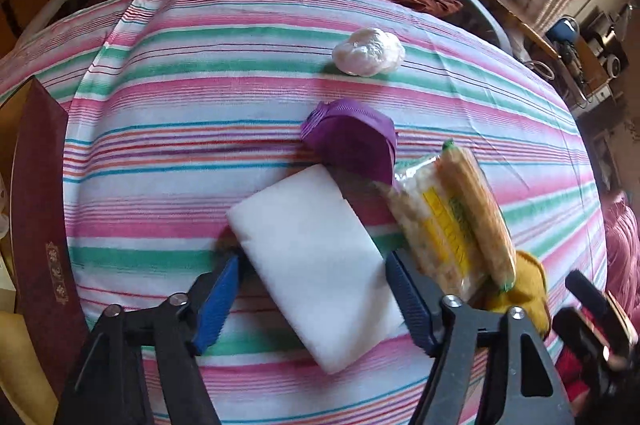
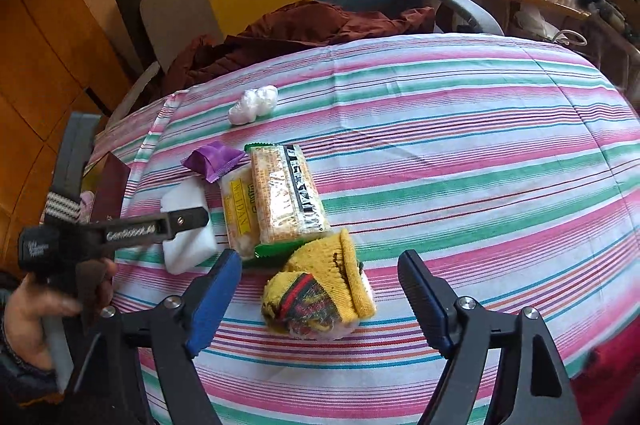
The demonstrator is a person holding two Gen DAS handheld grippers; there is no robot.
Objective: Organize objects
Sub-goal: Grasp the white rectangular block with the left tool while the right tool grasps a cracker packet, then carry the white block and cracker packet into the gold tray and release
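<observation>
L wrist view only: dark red box [image 1: 38, 225] at the table's left edge, and the white foam block [image 1: 316, 265] seen whole, lying between the left gripper [image 1: 312, 289] fingers. Jaws wide, blue pads flanking the block w/ a small gap each side, not pressing; no grip.

R wrist view only: the hand [image 2: 36, 309] holding the left gripper, angled steeply down over the block, plus the yellow sock bundle [image 2: 320, 289] in full, just below the cracker pack [image 2: 276, 197]. Right gripper [image 2: 320, 285] jaws wide, bundle between them but untouched.

Both views: purple packet [image 1: 352, 141] touching block and pack; white crumpled wrap [image 1: 368, 51] farther back, apart, on the striped cloth [image 1: 200, 105].
</observation>
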